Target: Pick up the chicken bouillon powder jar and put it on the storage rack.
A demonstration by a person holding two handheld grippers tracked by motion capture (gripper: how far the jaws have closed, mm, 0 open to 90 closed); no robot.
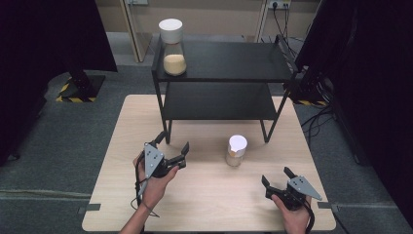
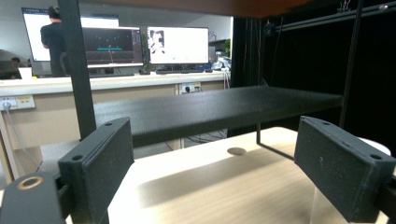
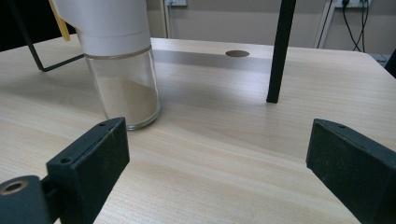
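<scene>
Your right gripper [image 1: 278, 177] sits nearest, at 5 o'clock on the table [image 1: 209, 204], jaws spread wide and nothing between them. Look along it in the right gripper view: the jar [image 3: 122, 70] stands upright ahead toward 11 o'clock, white cap on top, glass below with pale powder in the bottom, well apart from both jaws.

Your left gripper [image 1: 171, 144] is at 8 o'clock, also released and bare, aimed at the shelf [image 1: 224, 61]. In the left gripper view its jaws frame the lower board [image 2: 215, 109], with a white edge just past the right jaw that looks like the jar's cap.

Progress, as I judge it: nothing is gripped yet. The jar [image 1: 236, 151] rests on the table near the centre, just in front of the shelf's right front leg [image 1: 269, 127]. A second jar [image 1: 173, 46], taller and fuller, already stands on the top board at 11 o'clock. So 1 looks placed and 1 is left: you have the reach, the clamp and the lift all ahead of you, most likely with the right gripper.

The surface is pale wood grain with a small round hole [image 3: 237, 53] near the far edge. Beyond, grey floor, black curtains at both sides, wall sockets with cables, and in the left gripper view a desk with 3 lit monitors [image 2: 177, 45] and a person [image 2: 55, 39] standing at them.
</scene>
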